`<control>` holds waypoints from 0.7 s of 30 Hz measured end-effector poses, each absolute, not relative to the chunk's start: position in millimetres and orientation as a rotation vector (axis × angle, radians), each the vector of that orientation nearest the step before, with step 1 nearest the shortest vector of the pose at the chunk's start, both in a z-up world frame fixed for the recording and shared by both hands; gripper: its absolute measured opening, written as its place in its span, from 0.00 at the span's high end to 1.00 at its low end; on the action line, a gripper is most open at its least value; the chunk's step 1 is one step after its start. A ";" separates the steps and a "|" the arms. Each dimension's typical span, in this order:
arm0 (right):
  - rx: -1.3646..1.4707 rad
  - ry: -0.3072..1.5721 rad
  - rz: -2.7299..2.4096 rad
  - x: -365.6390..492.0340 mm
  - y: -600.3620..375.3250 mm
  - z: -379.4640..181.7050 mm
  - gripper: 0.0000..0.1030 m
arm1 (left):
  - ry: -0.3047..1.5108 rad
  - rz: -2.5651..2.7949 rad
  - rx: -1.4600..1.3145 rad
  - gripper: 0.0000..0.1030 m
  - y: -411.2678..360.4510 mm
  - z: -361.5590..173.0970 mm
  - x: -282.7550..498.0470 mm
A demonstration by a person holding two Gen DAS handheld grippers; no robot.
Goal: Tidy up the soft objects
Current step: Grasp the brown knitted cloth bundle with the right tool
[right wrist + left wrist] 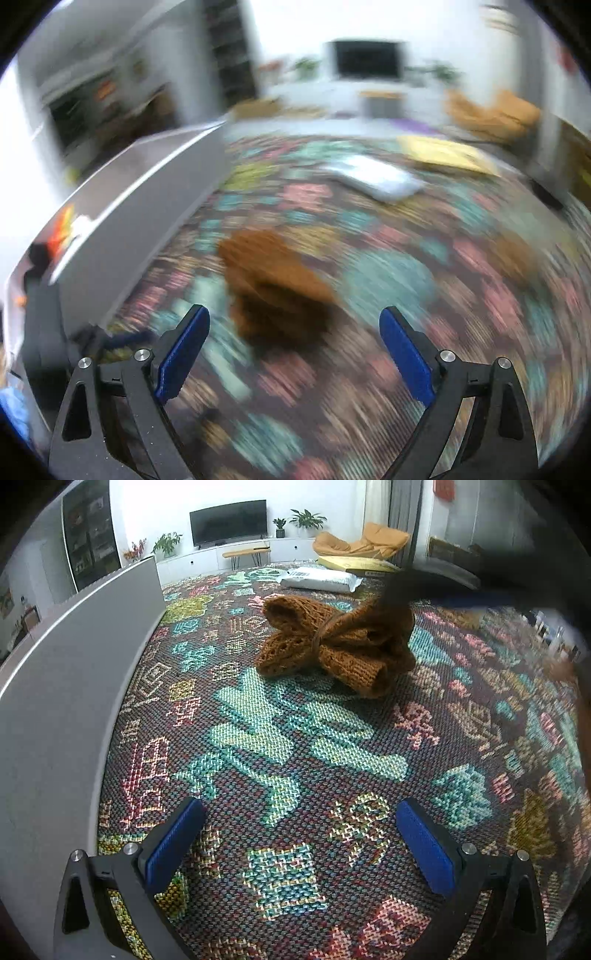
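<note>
Your brown knit bundle (334,642), tied at its waist with a band, lies on the patterned rug (295,775) ahead of both tools. Your left hand-held gripper (295,842) and right hand-held gripper (295,354) are both spread, empty. Steady the blurred right one, then close across the banded middle.

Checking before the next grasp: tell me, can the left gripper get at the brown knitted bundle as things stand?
Probably yes. The left gripper is open, and only bare patterned rug lies between it and the brown knitted bundle. The right gripper blurs over the bundle's far side.
</note>
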State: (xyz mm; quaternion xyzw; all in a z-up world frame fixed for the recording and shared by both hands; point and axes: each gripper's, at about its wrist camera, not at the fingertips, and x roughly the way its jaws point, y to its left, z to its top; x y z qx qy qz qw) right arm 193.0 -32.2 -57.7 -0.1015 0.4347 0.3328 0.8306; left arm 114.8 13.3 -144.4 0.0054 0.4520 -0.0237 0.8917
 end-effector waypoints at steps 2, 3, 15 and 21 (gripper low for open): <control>-0.345 1.038 0.712 213.7 5.6 -80.9 0.08 | 0.936 -0.055 -0.002 0.00 15.1 -143.8 114.0; -0.408 1.071 0.688 218.6 16.8 -94.3 0.08 | 0.936 -0.055 -0.003 0.00 15.0 -143.7 114.3; -0.023 0.823 0.135 178.2 -188.4 -61.6 0.46 | 0.939 -0.050 0.009 0.00 11.9 -144.2 113.9; -0.142 0.840 -0.233 195.3 -258.4 -102.0 0.38 | 0.964 -0.012 -0.033 0.00 13.2 -141.2 125.3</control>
